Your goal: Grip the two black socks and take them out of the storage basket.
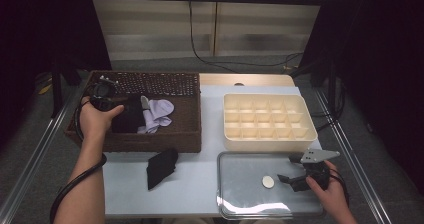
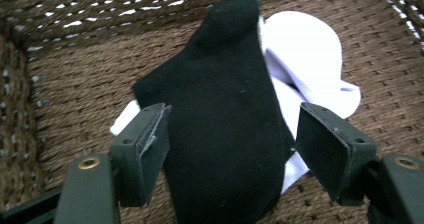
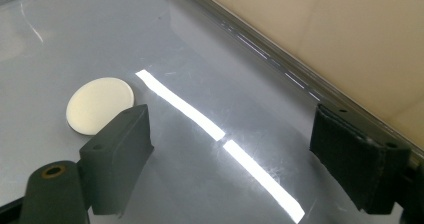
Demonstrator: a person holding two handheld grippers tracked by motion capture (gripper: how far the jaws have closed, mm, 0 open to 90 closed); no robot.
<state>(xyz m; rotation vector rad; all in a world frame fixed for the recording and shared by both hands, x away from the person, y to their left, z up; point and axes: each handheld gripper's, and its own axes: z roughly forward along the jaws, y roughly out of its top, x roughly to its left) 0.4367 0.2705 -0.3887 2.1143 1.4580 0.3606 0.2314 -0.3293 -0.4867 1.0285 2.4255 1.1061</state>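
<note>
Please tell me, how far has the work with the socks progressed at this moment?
Done, it seems: one black sock already lies on the table outside the wicker basket. In hand: the left gripper is open inside the basket, with its fingers on either side of another black sock, not yet closed. Left: the white sock underneath. The right gripper waits open over the metal tray.

white sock (image 2: 305, 59) mostly hidden under black sock (image 2: 225, 124), black sock's lower end cut off
</note>
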